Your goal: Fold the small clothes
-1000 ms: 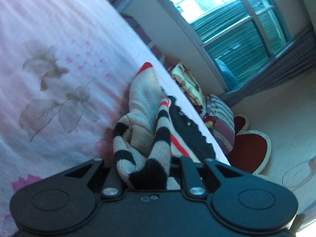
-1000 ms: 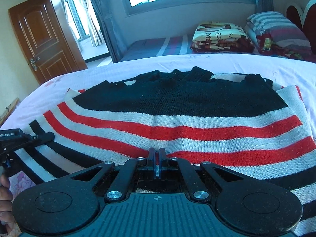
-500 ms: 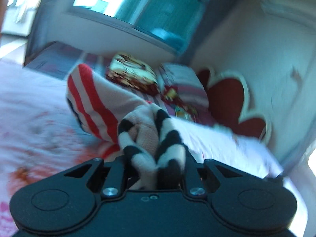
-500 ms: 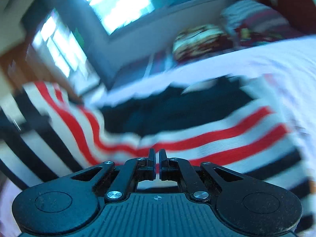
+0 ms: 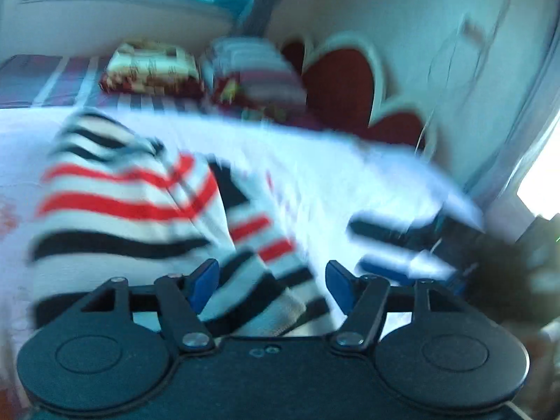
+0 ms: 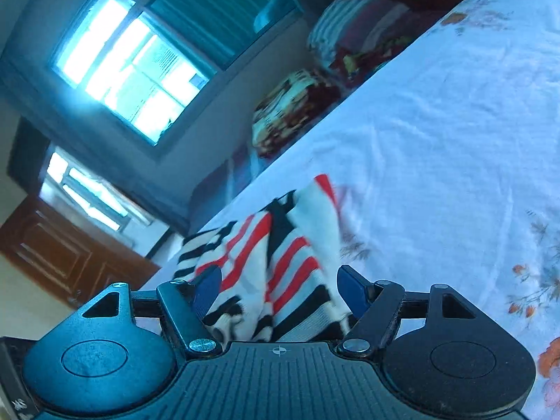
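A knit sweater (image 5: 133, 210) with red, white and black stripes lies folded over on the white floral bed sheet (image 5: 332, 189). My left gripper (image 5: 271, 280) is open, its blue pads apart on either side of the sweater's near striped edge. In the right wrist view the sweater (image 6: 280, 262) lies bunched on the bed sheet (image 6: 437, 140). My right gripper (image 6: 280, 287) is open too, its pads on either side of the cloth. The left view is blurred by motion.
Folded blankets and pillows (image 6: 315, 98) are stacked beyond the bed, under a window (image 6: 140, 59). A red heart-shaped headboard (image 5: 350, 87) stands at the bed's end. A brown door (image 6: 63, 255) is at the left. The other gripper shows as a dark blur (image 5: 472, 245).
Both grippers were shut on the sweater and carried its edge over; now both have opened and let go. The sweater lies doubled on the bed.
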`<state>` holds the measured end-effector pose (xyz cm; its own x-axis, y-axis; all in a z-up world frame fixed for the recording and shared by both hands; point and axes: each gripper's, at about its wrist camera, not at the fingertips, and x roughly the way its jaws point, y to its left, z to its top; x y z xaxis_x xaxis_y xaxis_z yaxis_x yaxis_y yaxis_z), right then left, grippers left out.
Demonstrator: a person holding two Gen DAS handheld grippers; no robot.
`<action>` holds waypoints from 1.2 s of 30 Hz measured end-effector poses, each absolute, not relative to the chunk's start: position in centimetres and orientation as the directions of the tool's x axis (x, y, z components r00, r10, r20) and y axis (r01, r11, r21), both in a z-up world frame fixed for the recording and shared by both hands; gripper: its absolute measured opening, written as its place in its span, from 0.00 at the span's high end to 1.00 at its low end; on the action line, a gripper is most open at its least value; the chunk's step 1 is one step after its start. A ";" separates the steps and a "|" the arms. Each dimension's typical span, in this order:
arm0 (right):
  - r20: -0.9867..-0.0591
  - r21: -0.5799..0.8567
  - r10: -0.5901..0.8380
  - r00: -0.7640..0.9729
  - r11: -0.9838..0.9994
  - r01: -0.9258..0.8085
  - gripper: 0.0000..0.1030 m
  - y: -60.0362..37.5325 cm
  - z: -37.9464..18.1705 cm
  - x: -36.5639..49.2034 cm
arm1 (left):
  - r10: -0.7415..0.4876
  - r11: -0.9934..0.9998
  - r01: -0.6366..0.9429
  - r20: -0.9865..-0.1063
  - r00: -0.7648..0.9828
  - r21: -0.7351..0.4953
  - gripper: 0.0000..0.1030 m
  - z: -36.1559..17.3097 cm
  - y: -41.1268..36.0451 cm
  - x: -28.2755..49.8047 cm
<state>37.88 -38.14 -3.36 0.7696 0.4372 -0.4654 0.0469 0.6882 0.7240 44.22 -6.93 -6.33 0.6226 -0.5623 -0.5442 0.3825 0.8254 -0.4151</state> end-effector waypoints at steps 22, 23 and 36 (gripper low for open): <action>-0.620 0.624 0.527 0.581 0.781 -0.043 0.74 -27.9 -7.1 43.6 | -0.357 0.888 0.066 -0.589 0.725 -0.456 0.37 -10.0 6.6 45.9; -0.629 0.580 0.502 0.593 0.812 -0.073 0.76 -27.3 -6.8 43.4 | -0.359 0.889 0.068 -0.595 0.719 -0.454 0.35 -10.1 6.4 46.4; -0.638 0.283 0.283 0.716 0.951 -0.124 0.79 -30.2 -4.9 38.8 | -0.368 0.930 0.239 -0.678 0.636 -0.281 0.35 -10.5 -2.7 48.3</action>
